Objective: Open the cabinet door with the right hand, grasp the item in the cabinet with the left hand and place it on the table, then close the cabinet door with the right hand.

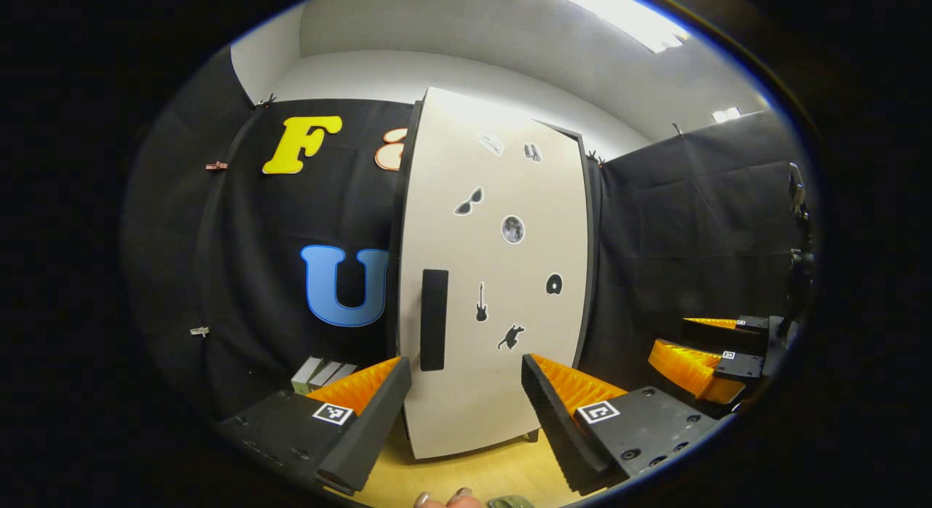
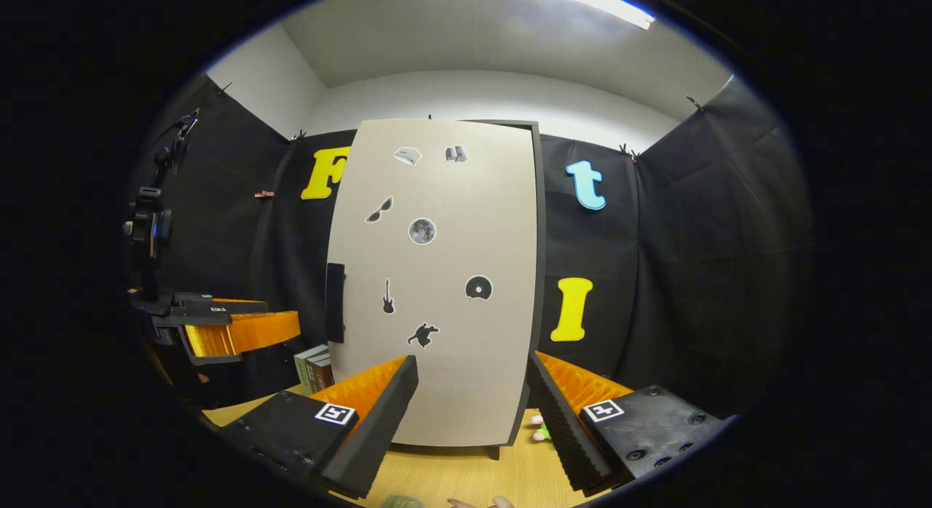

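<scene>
Your cabinet door (image 2: 437,275) sits shut, stiff and flat; its handle (image 2: 335,303) at the left edge suits gripping; both the left gripper (image 1: 466,391) and right gripper (image 2: 473,391) are spread, holding nothing.

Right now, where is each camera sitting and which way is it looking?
Left gripper view: rides the left gripper, facing the tall beige cabinet door with black stickers, nearest its black bar handle; own open fingers at the bottom, right gripper off to the side.
Right gripper view: rides the right gripper, facing the same door more squarely; own open fingers below, left gripper farther off.
Shared: the door, handle, light wooden table, books standing beside the cabinet.
</scene>
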